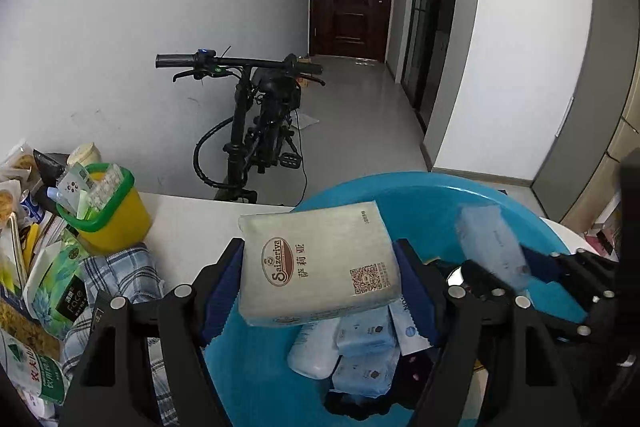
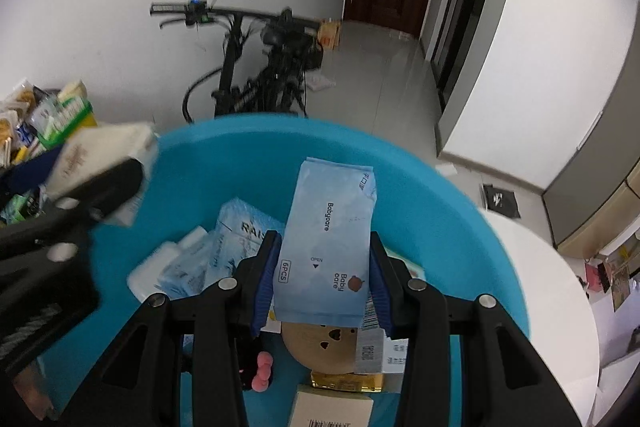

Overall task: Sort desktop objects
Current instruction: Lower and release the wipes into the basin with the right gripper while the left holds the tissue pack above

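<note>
The left gripper (image 1: 320,283) clamps a beige Saizeriya tissue pack (image 1: 316,263) above the blue basin (image 1: 420,191). The right gripper (image 2: 324,279) pinches a light-blue Babycare wipes pack (image 2: 326,243) over that basin, among other packs inside.

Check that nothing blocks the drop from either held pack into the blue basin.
Nothing visible does. The Saizeriya tissue pack in the left hand-held gripper and the Babycare pack in the right hand-held gripper hang over the open blue basin; only packs lie inside.
</note>
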